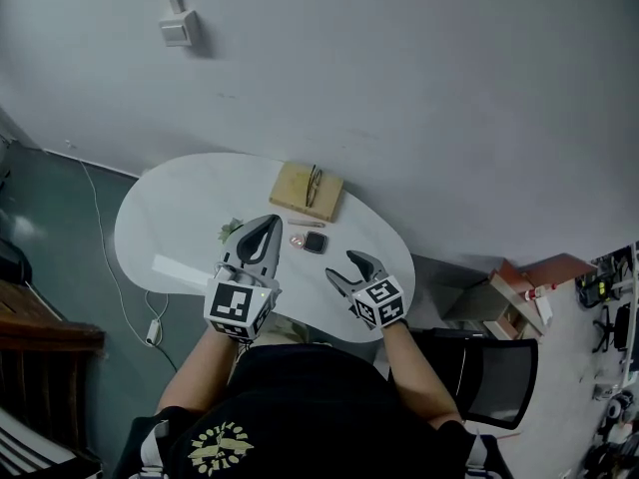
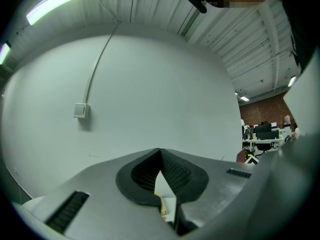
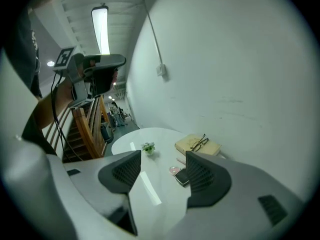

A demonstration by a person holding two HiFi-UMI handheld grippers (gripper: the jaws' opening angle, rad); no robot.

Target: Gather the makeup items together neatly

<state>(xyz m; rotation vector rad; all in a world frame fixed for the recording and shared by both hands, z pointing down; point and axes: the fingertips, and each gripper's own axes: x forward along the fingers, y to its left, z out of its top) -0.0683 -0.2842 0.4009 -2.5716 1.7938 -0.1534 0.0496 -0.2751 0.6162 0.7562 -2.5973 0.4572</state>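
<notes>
Right gripper view — black compact (image 3: 182, 177) ahead of right claw (image 3: 162, 170); apart

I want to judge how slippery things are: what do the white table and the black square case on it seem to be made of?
Table: hard, glossy white top, perhaps laminate or painted board; a bright streak of light reflects on it. Black square case: probably smooth plastic with a slight sheen, but it is too small to be sure.
</notes>
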